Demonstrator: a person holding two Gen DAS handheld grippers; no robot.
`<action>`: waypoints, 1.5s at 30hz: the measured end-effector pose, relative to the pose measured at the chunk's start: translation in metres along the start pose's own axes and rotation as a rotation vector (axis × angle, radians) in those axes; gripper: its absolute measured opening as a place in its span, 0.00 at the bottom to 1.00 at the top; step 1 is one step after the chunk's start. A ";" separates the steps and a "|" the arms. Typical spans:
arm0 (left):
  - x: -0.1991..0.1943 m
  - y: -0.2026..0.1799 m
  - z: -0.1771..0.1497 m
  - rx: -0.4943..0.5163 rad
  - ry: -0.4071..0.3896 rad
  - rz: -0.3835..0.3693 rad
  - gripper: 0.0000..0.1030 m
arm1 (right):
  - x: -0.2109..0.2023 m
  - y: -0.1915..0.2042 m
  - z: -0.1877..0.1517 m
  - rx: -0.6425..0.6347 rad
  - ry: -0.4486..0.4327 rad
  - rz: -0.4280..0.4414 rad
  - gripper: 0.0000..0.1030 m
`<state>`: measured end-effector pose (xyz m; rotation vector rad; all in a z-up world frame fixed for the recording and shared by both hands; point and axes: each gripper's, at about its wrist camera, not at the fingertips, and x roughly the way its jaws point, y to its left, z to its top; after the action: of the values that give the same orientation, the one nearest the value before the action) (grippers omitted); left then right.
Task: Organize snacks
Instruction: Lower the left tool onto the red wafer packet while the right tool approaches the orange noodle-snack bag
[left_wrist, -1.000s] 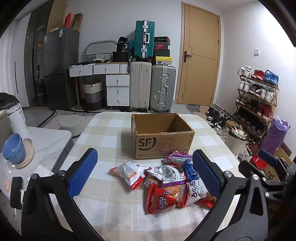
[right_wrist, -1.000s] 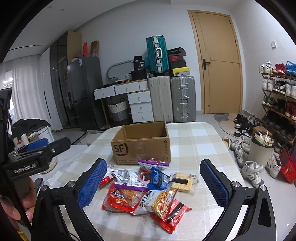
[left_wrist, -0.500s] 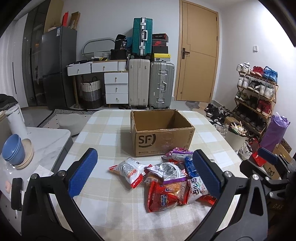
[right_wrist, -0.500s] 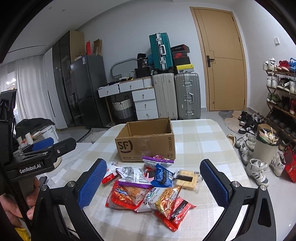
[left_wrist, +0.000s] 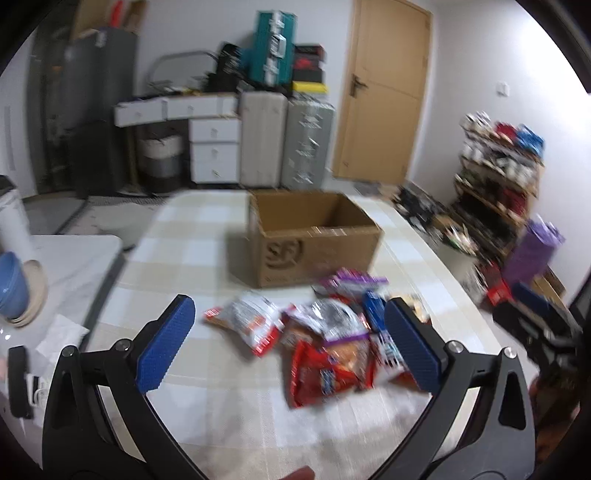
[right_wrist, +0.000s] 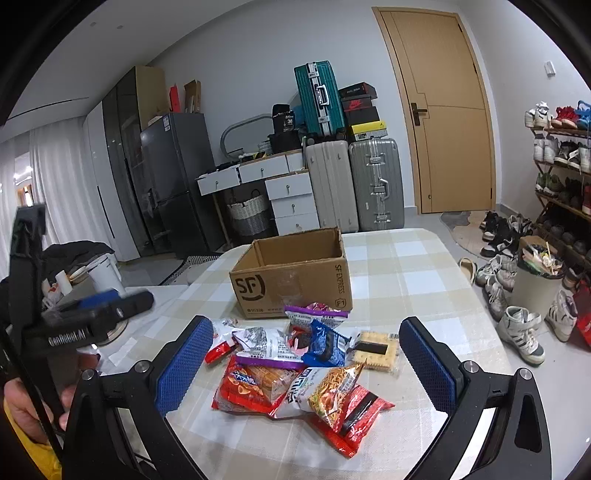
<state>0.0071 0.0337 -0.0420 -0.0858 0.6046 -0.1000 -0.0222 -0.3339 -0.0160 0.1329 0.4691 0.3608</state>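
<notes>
1. Nearest the cameras, the right gripper (right_wrist: 306, 363) hangs over the near side of the table with its blue pads spread wide and nothing between them; it sits above the snacks, presumably so it can drop onto one.
2. The left gripper (left_wrist: 288, 345) is spread just as wide and also holds nothing. Its view is blurred, so small details there are uncertain. A hand (right_wrist: 20, 404) holds its handle at the left edge of the right view.
3. Just beyond the pads, the snacks (right_wrist: 291, 363) lie in a loose, overlapping pile on the checked table (right_wrist: 417, 280). None is in the box yet, as far as its visible inside shows.
4. At the near edge of the pile, a noodle packet (right_wrist: 338, 387) rests on a red wrapper. It looks like the easiest first pick, being on top and closest.
5. To the right, a cracker pack (right_wrist: 376, 350) lies flat, beside the pile rather than under it.
6. On the left, a white and red bag (left_wrist: 251, 323) lies a little apart from the rest.
7. Behind the pile, close to its far side, the cardboard box (right_wrist: 295, 280) stands upright with its top open (likely the place for the snacks). The short carry suits quick drops.
8. Farther back, off the table, suitcases (right_wrist: 354, 188) stand against the wall beside a door (right_wrist: 443, 118).
</notes>
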 end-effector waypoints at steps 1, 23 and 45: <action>0.006 0.000 -0.004 0.004 0.017 -0.012 0.99 | 0.001 -0.001 -0.001 0.000 0.003 0.004 1.00; 0.136 -0.020 -0.082 -0.005 0.335 -0.162 0.86 | 0.052 -0.031 -0.032 0.072 0.112 0.046 1.00; 0.129 -0.005 -0.088 -0.033 0.305 -0.283 0.42 | 0.090 -0.044 -0.056 0.141 0.244 0.127 0.99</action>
<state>0.0625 0.0085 -0.1861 -0.1897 0.8964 -0.3824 0.0399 -0.3392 -0.1121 0.2578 0.7295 0.4713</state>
